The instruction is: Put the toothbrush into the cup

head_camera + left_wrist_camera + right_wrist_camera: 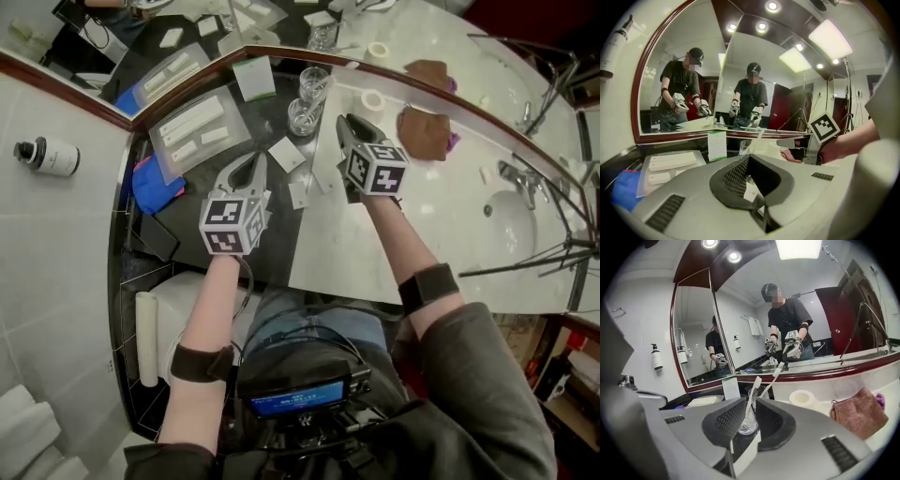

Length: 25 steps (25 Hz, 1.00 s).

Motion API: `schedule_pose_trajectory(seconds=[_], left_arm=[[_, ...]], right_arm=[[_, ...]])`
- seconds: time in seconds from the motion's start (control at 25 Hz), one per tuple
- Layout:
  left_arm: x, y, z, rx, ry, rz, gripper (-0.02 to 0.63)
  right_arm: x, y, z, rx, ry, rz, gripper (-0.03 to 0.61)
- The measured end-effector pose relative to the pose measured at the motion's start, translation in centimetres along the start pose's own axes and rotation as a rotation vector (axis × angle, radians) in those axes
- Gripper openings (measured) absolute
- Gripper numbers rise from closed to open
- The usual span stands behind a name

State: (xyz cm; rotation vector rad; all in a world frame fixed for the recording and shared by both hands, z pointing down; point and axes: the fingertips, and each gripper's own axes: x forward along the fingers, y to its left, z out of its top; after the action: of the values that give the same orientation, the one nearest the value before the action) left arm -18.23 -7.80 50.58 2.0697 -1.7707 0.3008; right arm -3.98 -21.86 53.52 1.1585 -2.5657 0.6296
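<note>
Left gripper (251,164): jaws closed, holding nothing. Right gripper (750,403): jaws narrowly apart, gripping nothing; beyond them a toothbrush (754,387) stands, apparently inside the glass cup (746,425).

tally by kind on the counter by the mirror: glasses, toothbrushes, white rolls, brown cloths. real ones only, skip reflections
Glasses: 2
Toothbrushes: 2
White roll: 1
Brown cloth: 1
Total: 6
</note>
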Motion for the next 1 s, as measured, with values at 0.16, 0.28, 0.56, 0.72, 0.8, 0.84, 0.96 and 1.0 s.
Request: schedule_pose_trajectory(seconds=[0.16,0.28,0.56,0.72,0.8,0.84,0.96,1.0], left_arm=[[-2.0,-1.5,0.6,0.008,0.006,0.002,0.002],[-3.2,-2.7,0.9,0.031,0.010,-0.007,0.002],[-5.7,-4.6,0.9,0.064,0.010,-0.025,0.002],[-6.5,-5.5,0.7,0.082,0.016,-0.044,0.002],[-6.7,-6.0,0.6,0.084,0.017,-0.050,0.002],[-6.7,-6.2,0.5,0.083,0.018,-0.053,0.002],[-6.8,-7.1,0.1,0.084,0.026,-0.060,0.002],[-6.9,-7.3,-0.1,0.083,0.030,-0.060,0.002]], right_arm=[[-4.5,-0.6,0.7,-0.035,0.011,0.010,0.030],[-7.5,-0.9,1.4,-0.030,0.006,0.033,0.014],[-13.6,-1.5,1.8,-0.068,0.014,0.041,0.014],[-16.9,-3.1,1.6,-0.077,0.008,0.009,0.014],[-18.5,-4.3,1.3,-0.063,0.004,-0.019,0.014],[-19.3,-5.0,1.1,-0.054,0.002,-0.035,0.014],[-22.0,-6.9,0.4,-0.038,0.000,-0.088,0.014],[-22.9,-7.4,0.1,-0.037,0.000,-0.106,0.014]])
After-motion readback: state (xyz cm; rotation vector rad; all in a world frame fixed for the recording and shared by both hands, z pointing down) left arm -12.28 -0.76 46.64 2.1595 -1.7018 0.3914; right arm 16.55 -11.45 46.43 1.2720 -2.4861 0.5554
